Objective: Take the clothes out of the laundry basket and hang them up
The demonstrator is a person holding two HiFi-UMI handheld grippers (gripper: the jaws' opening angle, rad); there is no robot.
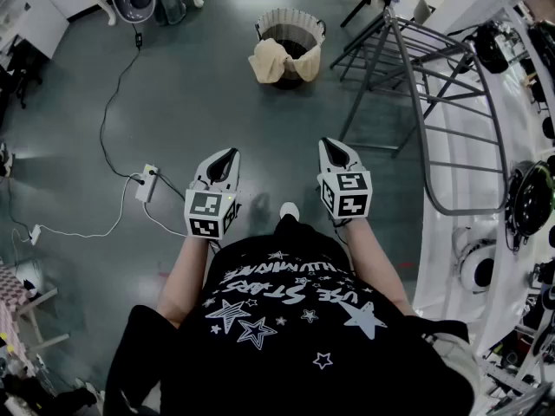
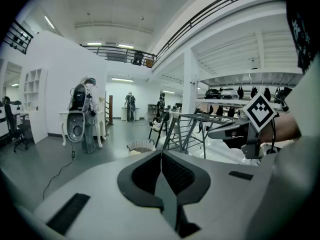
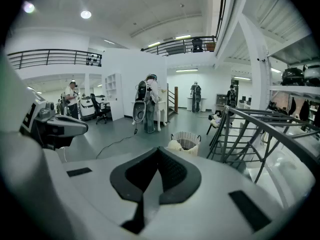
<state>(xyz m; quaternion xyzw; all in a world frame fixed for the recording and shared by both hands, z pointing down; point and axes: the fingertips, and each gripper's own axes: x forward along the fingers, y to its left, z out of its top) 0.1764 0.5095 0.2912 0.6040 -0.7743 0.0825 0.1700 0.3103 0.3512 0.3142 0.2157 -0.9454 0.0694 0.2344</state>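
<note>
Left tongs [image 1: 227, 154] and right tongs [image 1: 334, 144]: both pressed together with nothing between them, side by side ahead of the person and tipped slightly down. Presumably a carry posture, as there is nothing to grip within reach.

Basket [image 1: 295, 14] stands on the floor [image 1: 199, 94], well ahead of both tongs and just beside the foot of the rack [image 3: 250, 120]. Cream clothes [image 1: 270, 59] are draped over its near rim; what lies deeper inside I cannot tell.

Judgement: approach stage, nothing hung yet. Having the basket by the rack should keep each transfer short. The tongs must open before they reach the rim.
</note>
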